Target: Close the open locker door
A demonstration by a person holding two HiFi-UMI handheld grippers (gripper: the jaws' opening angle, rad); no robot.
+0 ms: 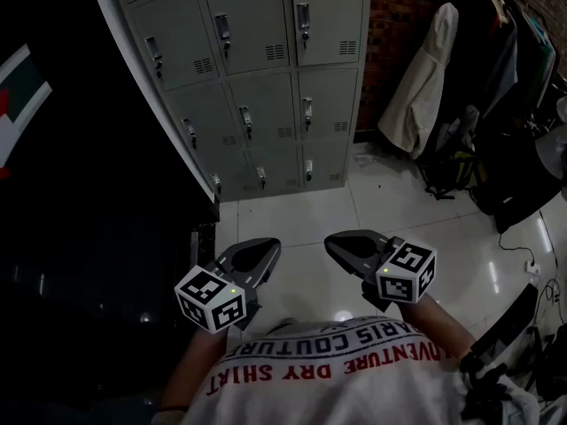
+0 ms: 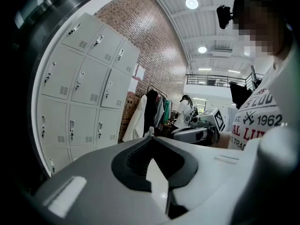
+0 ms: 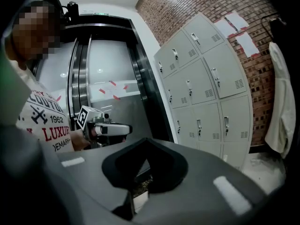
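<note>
Locker doors in a grey steel bank stand well ahead of both grippers. Every door in view lies flush with its neighbours, handle and vent slots facing out, so which one is open cannot be told. The left gripper has its jaws clenched tip to tip with nothing between them. Its own view shows the left gripper meeting at a point above a dark hollow. The right gripper is clenched in the same way and is likewise empty. Its own view shows the right gripper closed around a bare gap. Both are held side by side, near each other but apart, just above the person's white printed T-shirt. They point toward the foot of the lockers. Each one's marker cube sits at its rear, next to the hand. Below them lies a glossy white tiled floor. Right of the lockers rises a red brick wall with paper sheets taped on it. Further right, a clothes rack carries dark garments and a pale coat. Left of the lockers, the right gripper view shows metal lift doors in a dark frame.
</note>
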